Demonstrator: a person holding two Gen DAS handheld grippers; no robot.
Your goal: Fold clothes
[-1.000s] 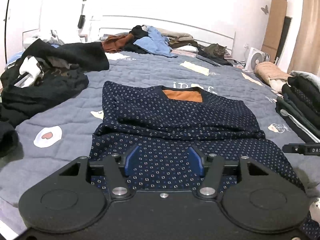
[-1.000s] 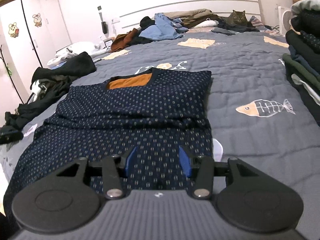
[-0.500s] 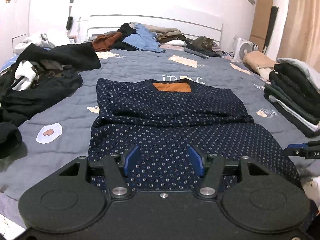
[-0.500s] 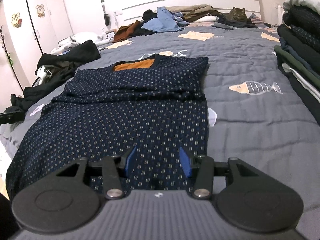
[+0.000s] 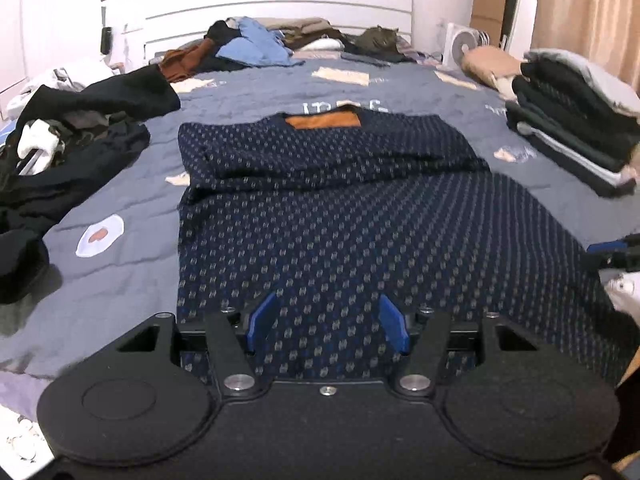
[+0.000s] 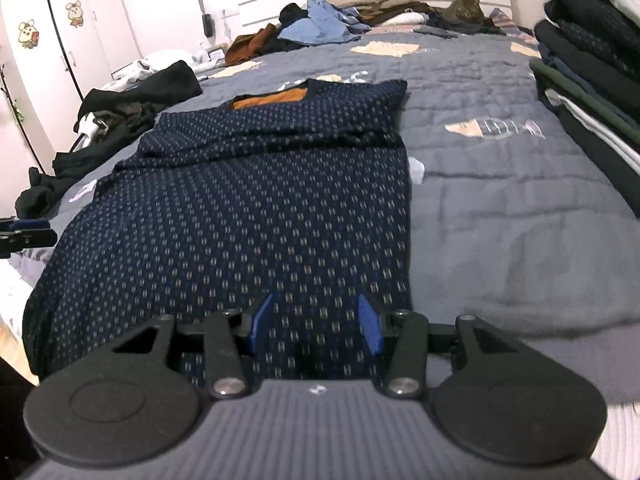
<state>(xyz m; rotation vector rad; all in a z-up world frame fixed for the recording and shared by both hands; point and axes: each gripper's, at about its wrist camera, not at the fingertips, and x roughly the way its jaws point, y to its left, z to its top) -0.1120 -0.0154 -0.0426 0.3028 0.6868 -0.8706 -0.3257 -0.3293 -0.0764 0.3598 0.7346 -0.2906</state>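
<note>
A navy dotted sweater with an orange inner collar lies face up on the grey quilt, its sleeves folded across the chest. My left gripper hovers open over the hem near the sweater's left side, with fabric showing under the spread blue pads. Over the hem near the right side, my right gripper is open too. Each gripper's tip shows at the other view's edge: the right gripper, the left gripper.
A stack of folded clothes sits on the bed's right side. Loose black garments lie at the left. More clothes are heaped by the headboard, and a cat rests there. The bed's near edge is just below the hem.
Both grippers have drawn back toward the sweater's hem at the near edge of the bed, so more of the sweater shows. Both stay open.
</note>
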